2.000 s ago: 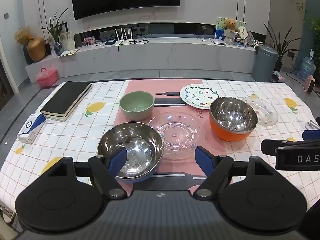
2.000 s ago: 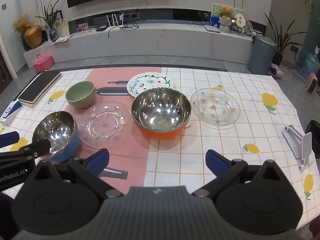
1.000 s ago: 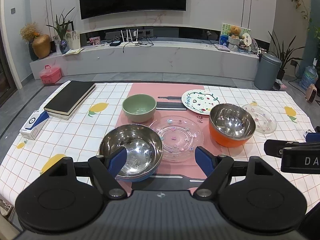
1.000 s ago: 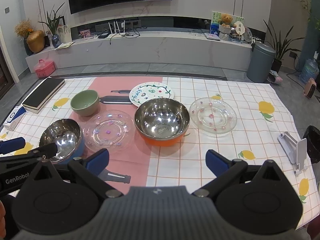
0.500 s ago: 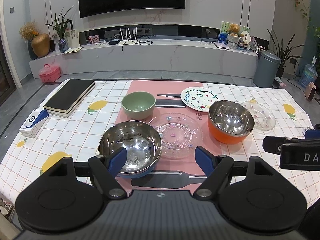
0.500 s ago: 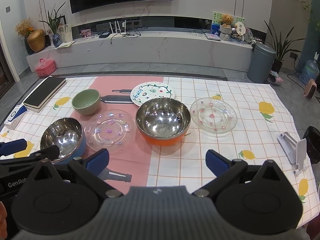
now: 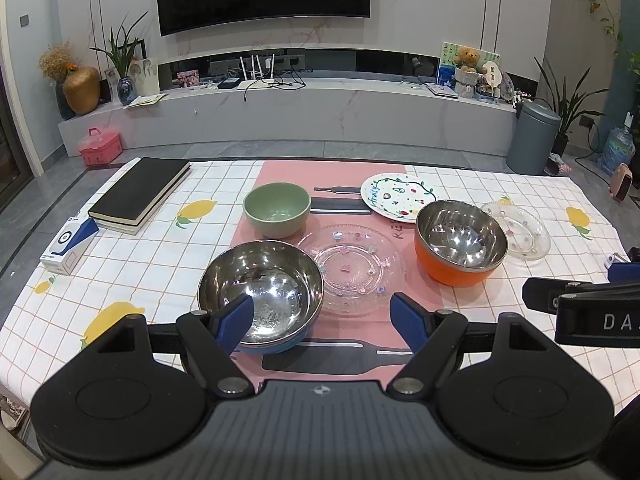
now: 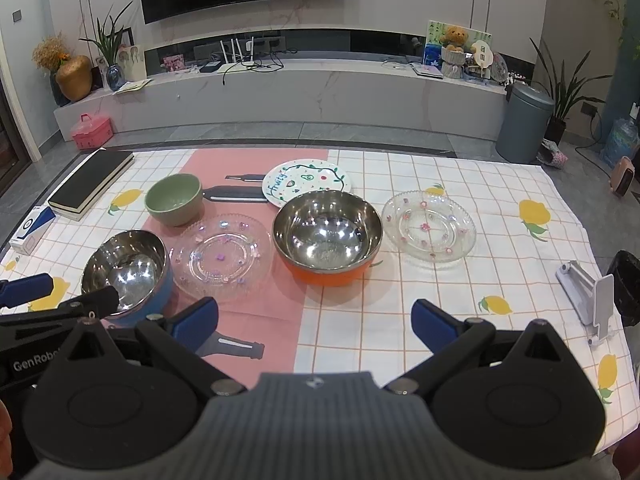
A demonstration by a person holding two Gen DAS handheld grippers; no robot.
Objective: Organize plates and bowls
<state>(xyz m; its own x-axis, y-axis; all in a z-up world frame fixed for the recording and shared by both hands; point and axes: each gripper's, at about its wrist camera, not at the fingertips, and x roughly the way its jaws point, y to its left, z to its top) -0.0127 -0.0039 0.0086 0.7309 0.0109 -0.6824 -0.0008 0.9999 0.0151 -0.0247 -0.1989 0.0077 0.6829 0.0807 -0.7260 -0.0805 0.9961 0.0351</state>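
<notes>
Both units hover above the near edge of the table (image 8: 460, 184). The left gripper (image 7: 324, 320) has its fingers spread apart and grips nothing; its left fingertip overlaps the near rim of the blue steel bowl (image 7: 260, 292) in view, contact cannot be told. The right gripper (image 8: 314, 320) is likewise spread apart and empty.

Layout on the table:
- Blue steel bowl: near edge, left of centre.
- Clear glass plate (image 7: 356, 268): just beside that bowl, on the pink runner (image 7: 332, 172).
- Green bowl (image 7: 277, 210): farther back on the runner.
- Painted plate (image 7: 396, 196): toward the far edge.
- Orange steel bowl (image 8: 327, 236): near centre.
- Second glass plate (image 8: 429, 230): to its right.
- Black book (image 7: 140, 194): left edge.
</notes>
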